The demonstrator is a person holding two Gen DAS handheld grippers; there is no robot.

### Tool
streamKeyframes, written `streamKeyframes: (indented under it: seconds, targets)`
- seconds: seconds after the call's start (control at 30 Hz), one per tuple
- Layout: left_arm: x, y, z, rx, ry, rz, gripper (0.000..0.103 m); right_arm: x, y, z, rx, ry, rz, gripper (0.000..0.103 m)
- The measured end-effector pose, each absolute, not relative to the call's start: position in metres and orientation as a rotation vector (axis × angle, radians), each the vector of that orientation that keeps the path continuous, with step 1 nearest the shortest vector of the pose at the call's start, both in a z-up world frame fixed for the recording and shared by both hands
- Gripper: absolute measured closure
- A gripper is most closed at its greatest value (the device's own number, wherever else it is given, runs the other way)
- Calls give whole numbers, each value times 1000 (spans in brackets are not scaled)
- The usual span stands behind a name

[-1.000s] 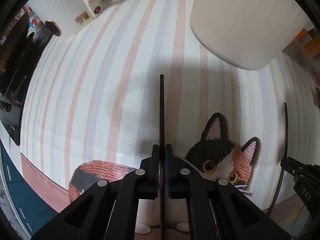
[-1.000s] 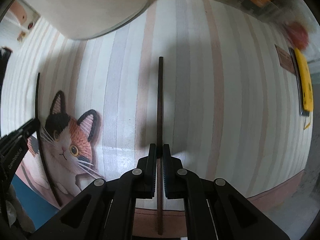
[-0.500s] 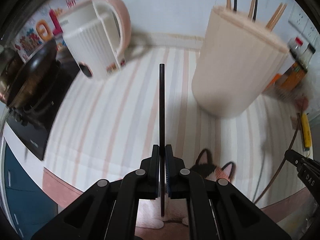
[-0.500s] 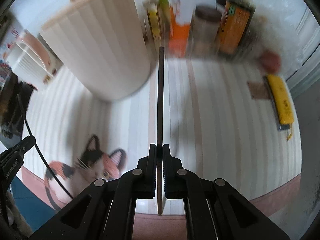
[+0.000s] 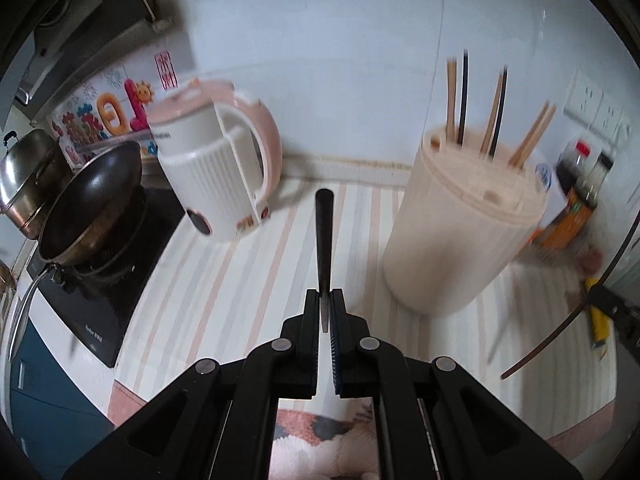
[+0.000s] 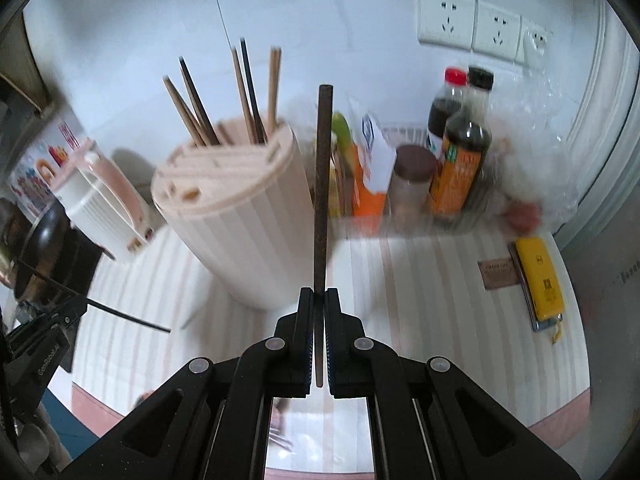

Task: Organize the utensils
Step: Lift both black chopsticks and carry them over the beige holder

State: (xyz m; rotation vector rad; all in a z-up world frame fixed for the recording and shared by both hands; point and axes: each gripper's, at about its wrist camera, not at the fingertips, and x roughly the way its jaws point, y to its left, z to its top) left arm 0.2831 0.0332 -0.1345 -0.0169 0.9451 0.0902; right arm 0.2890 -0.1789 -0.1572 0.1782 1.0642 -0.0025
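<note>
While one chopstick [image 5: 323,248] is pinched in each closed claw [image 5: 325,308], a holder [image 6: 236,208] slot could be missed if either stick is tilted.

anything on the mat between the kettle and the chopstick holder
Only bare striped mat between kettle and chopstick holder, in the left wrist view.

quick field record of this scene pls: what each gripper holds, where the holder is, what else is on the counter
left gripper: shut on a black chopstick
right gripper: shut on a brown chopstick
chopstick holder: cream, ribbed, upright on the striped mat, several chopsticks standing in it
kettle: pink and white, left of the holder
wok: on the black cooktop, far left
sauce bottles: by the wall, right of the holder
</note>
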Motion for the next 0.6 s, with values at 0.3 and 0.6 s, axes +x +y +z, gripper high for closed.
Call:
streamKeyframes:
  seconds: [0.3,0.6]
  targets:
    - [290,45,-56,-155,837,28,101,310,-195,-97,307,1007,56,98]
    - [316,29,8,-220,747,-74,101,344,-205,-21,341,878,102,98]
